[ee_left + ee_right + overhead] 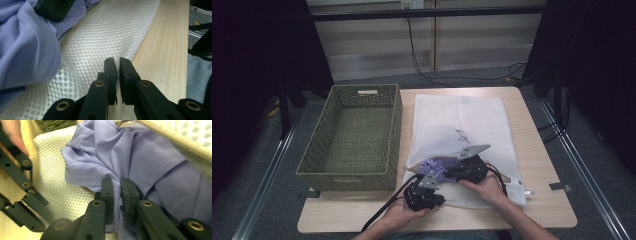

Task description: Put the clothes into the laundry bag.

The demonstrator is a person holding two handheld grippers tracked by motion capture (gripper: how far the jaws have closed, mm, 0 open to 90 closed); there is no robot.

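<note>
A white mesh laundry bag lies flat on the wooden table, its mouth toward me. A lilac garment bunches at that mouth, partly inside the bag. My left gripper is at the bag's near edge. In the left gripper view its jaws are shut on a fold of the mesh bag, beside the garment. My right gripper points left into the cloth. Its jaws pinch a ridge of the lilac garment.
A green woven basket stands on the table's left half, close beside the bag. Bare wood runs along the front edge and right of the bag. Cables trail from both grippers. The left gripper's linkage and a fingertip sit left of the right jaws.
</note>
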